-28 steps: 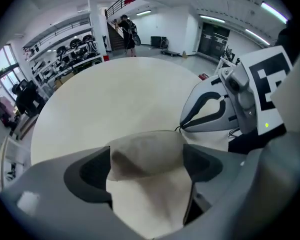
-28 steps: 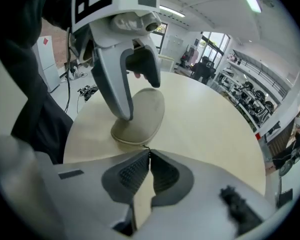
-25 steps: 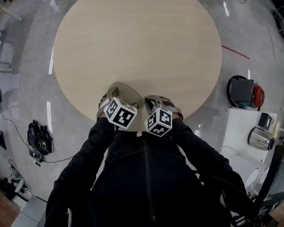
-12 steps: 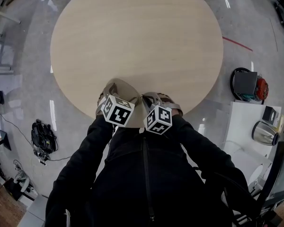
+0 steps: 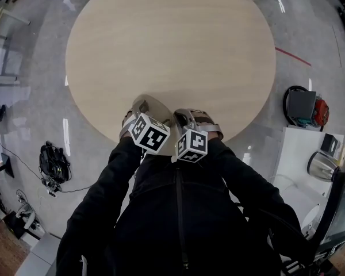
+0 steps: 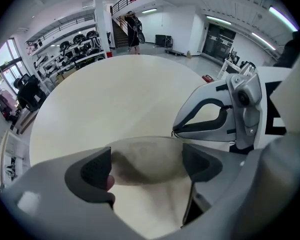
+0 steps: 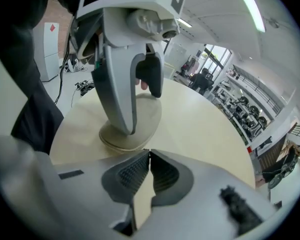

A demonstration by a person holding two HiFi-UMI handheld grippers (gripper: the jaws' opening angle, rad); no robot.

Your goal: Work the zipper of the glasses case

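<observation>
left gripper (image 6: 146, 166) jaws, just narrowing, clasp the beige glasses case (image 7: 145, 119); right gripper (image 7: 149, 156) jaws pinched together at the case's rim.

The bench (image 5: 172, 39) is pale, matt wood grain. The glasses case (image 6: 146, 154) seems soft, suede-like cloth. The right hand-held gripper (image 7: 149, 170) is smooth grey plastic with dark ribbed pads (image 7: 132, 174).

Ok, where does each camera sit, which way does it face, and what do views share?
Head view: on the person's head, steeply down at the table; sleeves, torso, left gripper, right gripper show.
Left gripper view: on the left gripper, looking along its jaws, just closed further on the case; right gripper at right.
Right gripper view: on the right gripper, along its shut jaws toward the case; left gripper shows.
All three share case and table.
</observation>
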